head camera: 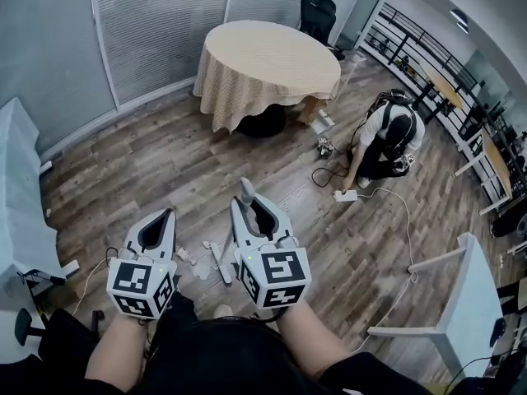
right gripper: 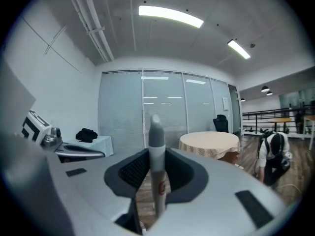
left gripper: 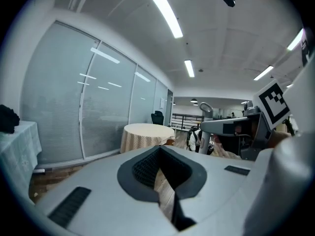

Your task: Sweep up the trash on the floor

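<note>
**Left claw** (head camera: pixel 167 215): on the near side of the round table (head camera: pixel 268 60), well apart from it. The jaws stand a narrow slit apart with nothing between them (floorboards show through the slit).

**Right claw** (head camera: pixel 247 206): also on the table's near side, well apart from it. It is clamped on a grey handle (head camera: pixel 246 189), and the handle's rounded tip rises past the jaws toward the table (a red mark shows on the shaft).

**Trash** (head camera: pixel 183 256): small pale scraps on the wood floor (head camera: pixel 165 163), on the table's near side and far from it. In the head view they lie low between the two claws.

**Power strip** (head camera: pixel 346 195): white, with its cable trailing, on the floor to the near right of the table.

**Crouching person** (head camera: pixel 387 134): right of the table and near it, with one hand down at the power strip.

**Office chair** (head camera: pixel 317 11): black, just behind the table's far edge.
</note>
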`<state>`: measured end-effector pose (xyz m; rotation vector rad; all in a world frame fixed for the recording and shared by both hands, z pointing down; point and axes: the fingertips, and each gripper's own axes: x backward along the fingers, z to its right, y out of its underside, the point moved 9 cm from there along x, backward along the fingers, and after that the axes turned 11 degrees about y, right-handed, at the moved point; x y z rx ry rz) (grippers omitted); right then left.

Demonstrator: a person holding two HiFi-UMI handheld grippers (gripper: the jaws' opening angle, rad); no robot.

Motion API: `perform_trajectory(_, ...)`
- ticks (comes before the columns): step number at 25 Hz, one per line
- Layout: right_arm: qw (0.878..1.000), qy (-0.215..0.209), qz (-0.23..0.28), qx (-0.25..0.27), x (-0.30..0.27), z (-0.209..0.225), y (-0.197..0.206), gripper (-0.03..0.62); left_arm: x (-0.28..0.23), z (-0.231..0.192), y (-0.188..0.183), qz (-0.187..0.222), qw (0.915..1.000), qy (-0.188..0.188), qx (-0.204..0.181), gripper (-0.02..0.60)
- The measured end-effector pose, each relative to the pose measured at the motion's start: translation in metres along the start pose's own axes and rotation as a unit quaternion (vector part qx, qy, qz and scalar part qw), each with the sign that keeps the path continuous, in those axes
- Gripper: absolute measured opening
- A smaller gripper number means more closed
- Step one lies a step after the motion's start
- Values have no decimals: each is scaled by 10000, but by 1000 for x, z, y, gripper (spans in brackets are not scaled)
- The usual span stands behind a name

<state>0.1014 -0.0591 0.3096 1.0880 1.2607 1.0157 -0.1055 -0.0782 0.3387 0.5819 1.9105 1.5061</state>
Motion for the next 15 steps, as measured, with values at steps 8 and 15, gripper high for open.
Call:
perform_trajectory(8, 9999, 129, 73, 28, 17, 19, -2, 107, -11, 14, -2, 53, 9994, 86, 322, -5)
perform_trajectory(15, 9998, 219, 3, -20, 19, 29, 1, 107, -19, 19, -4, 4, 9994, 164, 293, -5)
